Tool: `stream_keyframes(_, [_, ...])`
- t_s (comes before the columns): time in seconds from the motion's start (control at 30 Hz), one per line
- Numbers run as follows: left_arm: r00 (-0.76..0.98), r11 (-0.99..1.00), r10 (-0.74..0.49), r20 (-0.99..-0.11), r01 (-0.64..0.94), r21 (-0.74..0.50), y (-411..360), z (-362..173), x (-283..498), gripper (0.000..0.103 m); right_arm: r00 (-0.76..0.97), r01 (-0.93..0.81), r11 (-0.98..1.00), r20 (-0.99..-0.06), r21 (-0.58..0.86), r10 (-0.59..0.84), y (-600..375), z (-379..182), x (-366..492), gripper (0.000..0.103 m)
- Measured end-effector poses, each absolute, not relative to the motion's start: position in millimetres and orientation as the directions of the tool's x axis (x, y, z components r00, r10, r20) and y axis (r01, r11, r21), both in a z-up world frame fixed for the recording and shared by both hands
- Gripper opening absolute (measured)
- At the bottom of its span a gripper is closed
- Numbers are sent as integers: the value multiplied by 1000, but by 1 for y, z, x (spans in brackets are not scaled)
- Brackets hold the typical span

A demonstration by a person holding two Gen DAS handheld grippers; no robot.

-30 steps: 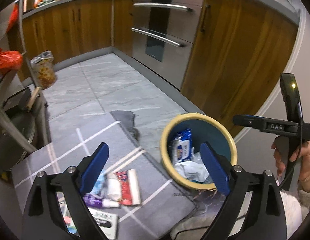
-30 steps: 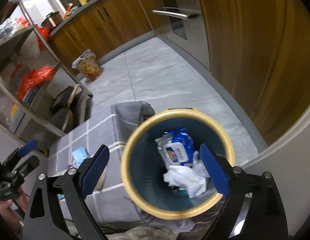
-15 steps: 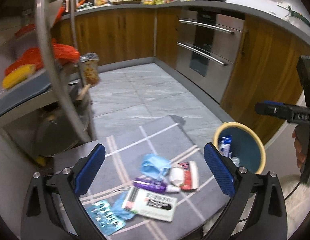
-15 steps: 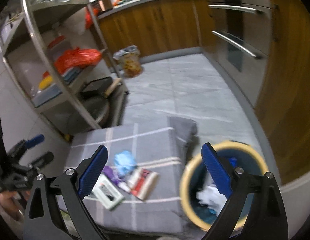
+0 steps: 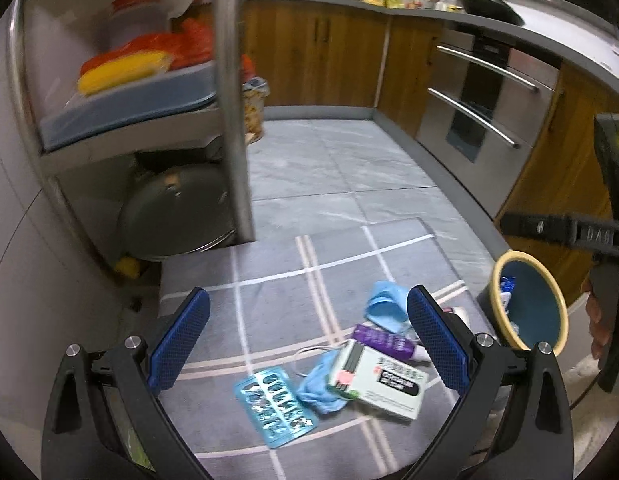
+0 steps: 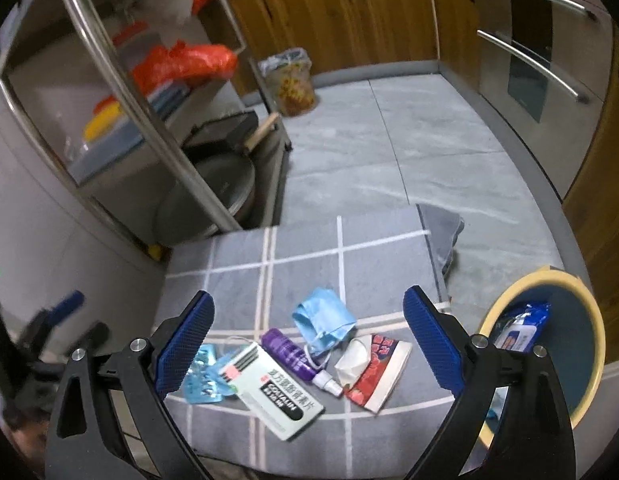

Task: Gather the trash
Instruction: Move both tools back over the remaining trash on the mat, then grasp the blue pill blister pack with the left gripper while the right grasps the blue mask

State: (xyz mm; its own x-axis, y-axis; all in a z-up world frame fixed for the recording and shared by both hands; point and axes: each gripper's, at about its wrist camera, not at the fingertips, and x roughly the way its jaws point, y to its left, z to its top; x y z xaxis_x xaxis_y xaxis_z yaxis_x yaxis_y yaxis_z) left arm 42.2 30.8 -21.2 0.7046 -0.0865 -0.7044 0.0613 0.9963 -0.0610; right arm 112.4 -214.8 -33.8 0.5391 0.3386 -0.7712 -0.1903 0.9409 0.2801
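Trash lies on a grey checked mat [image 6: 309,248]: a blue face mask [image 6: 323,318], a purple spray bottle [image 6: 293,356], a red-and-white tissue pack [image 6: 375,368], a white medicine box [image 6: 275,390] and a blue blister pack [image 6: 201,380]. The box [image 5: 375,380], blister pack [image 5: 275,404] and bottle [image 5: 383,340] also show in the left wrist view. A yellow-rimmed blue bin [image 6: 549,344] at the mat's right holds a blue wipes pack [image 6: 521,328]. My left gripper [image 5: 309,340] and right gripper [image 6: 309,340] are both open and empty above the mat.
A steel shelf rack [image 5: 229,100] with bags, a tray and a pan lid [image 5: 177,212] stands left of the mat. Wooden cabinets and a steel oven [image 5: 477,120] line the back and right. A small lined waste bin [image 6: 291,82] stands on the tiled floor.
Both grippers have swung left, away from the bin and over the mat with the trash. Both stay open and empty.
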Motion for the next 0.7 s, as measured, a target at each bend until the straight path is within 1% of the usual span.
stream_keyframes(0.13, [705,997,-81,-704,49,-65,41,-23,45,97,499,-185,956,-817,226,290,-207,-62,120,95])
stream_keyframes(0.23, [701,997,-71,-710,71,-29,40,-31,50,97,471,-181,961,-840,207,269,-201,-76,129,95])
stream_keyframes(0.3, [680,998,-53,-731,67,-9,40,-41,56,97,456,-186,962,-850,198,263,-197,-87,135,95])
stream_keyframes(0.37, [634,999,-31,-773,43,-5,40,-58,67,97,429,-185,968,-873,169,234,-192,-98,141,95])
stream_keyframes(0.43, [601,1000,-28,-799,11,-27,44,-70,74,97,410,-193,970,-886,149,218,-187,-108,145,95])
stream_keyframes(0.6, [539,995,9,-842,-89,-46,59,-94,83,97,416,-213,967,-883,137,217,-182,-114,156,95])
stream_keyframes(0.7, [504,983,16,-864,-164,-78,69,-109,85,97,420,-220,966,-881,134,218,-179,-119,165,95])
